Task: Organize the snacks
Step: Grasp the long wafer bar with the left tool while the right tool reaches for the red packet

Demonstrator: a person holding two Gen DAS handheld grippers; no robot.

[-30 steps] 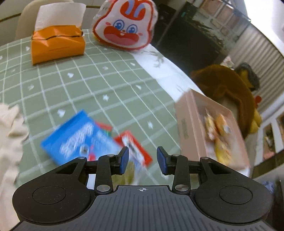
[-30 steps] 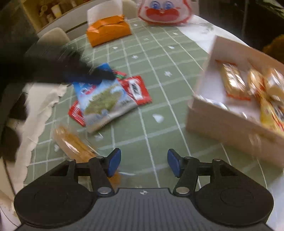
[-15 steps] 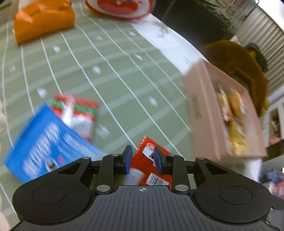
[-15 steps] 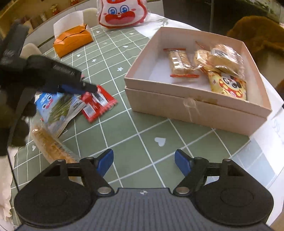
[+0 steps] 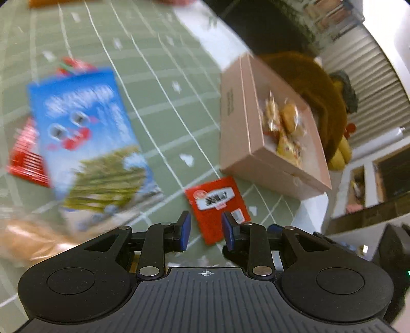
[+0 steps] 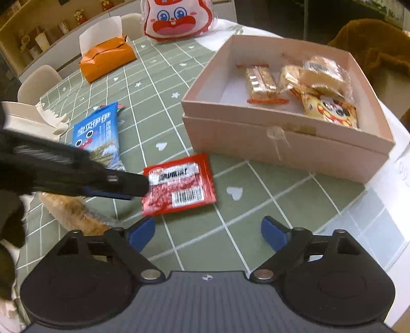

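Observation:
My left gripper (image 5: 206, 230) is shut on the edge of a red snack packet (image 5: 216, 207), which sticks out ahead of its fingers toward the pink box (image 5: 235, 123). In the right wrist view the left gripper (image 6: 138, 185) reaches in from the left, holding the red packet (image 6: 179, 187) just in front of the pink box (image 6: 282, 146). Several wrapped snacks (image 6: 307, 84) lie inside the box. My right gripper (image 6: 208, 234) hovers over the green cloth near the red packet. Its jaws are opening and nothing is between them.
A blue snack bag (image 6: 98, 135) lies left of the box over more red packets (image 5: 25, 156). A clear-wrapped bread packet (image 6: 74, 212) lies nearer. An orange tissue box (image 6: 107, 59) and a rabbit cushion (image 6: 176, 18) stand at the back. A brown plush (image 6: 379, 51) sits beyond the box.
The left gripper closed on the red packet and carried it away from the blue bag toward the box. The right gripper's jaws spread much wider.

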